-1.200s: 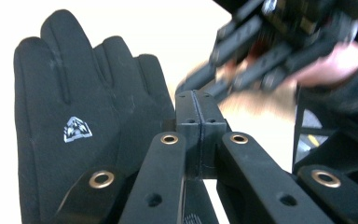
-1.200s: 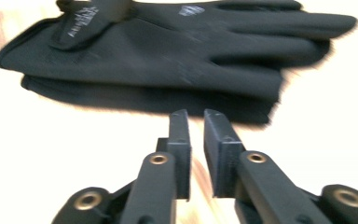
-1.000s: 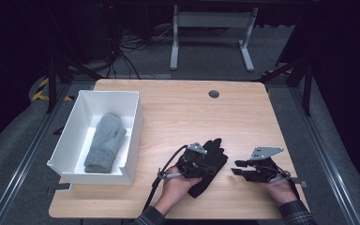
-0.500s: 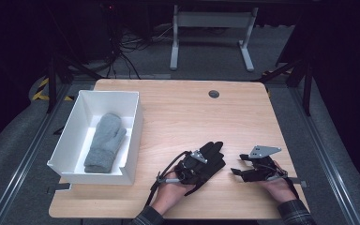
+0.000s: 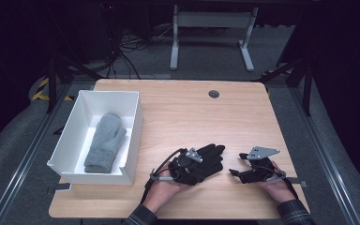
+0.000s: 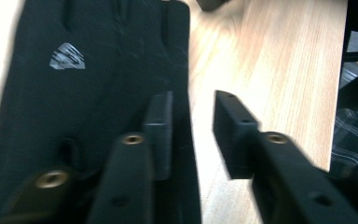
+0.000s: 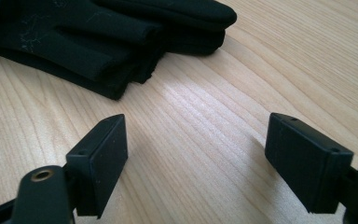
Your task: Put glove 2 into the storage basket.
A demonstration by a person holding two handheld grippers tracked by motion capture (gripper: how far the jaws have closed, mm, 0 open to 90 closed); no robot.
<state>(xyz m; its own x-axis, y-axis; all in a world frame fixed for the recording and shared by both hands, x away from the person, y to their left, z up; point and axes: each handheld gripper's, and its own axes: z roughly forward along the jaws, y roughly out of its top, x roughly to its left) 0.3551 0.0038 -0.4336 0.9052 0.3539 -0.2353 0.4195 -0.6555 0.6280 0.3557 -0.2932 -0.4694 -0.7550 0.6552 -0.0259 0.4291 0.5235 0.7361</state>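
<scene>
A: Near the front edge of the counter (image 5: 243, 117), a black glove (image 5: 206, 161), flat, fingers pointing away. Left tool (image 6: 191, 135) right over its cuff end.

B: Part open, that left tool. One jaw against the glove's edge, the other over bare wood. Nothing clamped yet, by the look of it.

A: And the right tool (image 7: 196, 154)?

B: Wide open, empty, hovering low just beside the glove's fingers. Touching nothing.

A: Off to the left, a white box (image 5: 133, 126) with a grey mitten (image 5: 104, 140) inside. Well apart from the action.

B: Handling-wise: soft, thin, light, probably floppy. No fragility to worry about. Smooth fabric, so maybe a bit slippery.

A: Best hold?

B: Likely the cuff edge, or a pinched fold of the palm. Fingers alone would dangle and droop. Needs a jaw slid under an edge, hard against the wood.
</scene>
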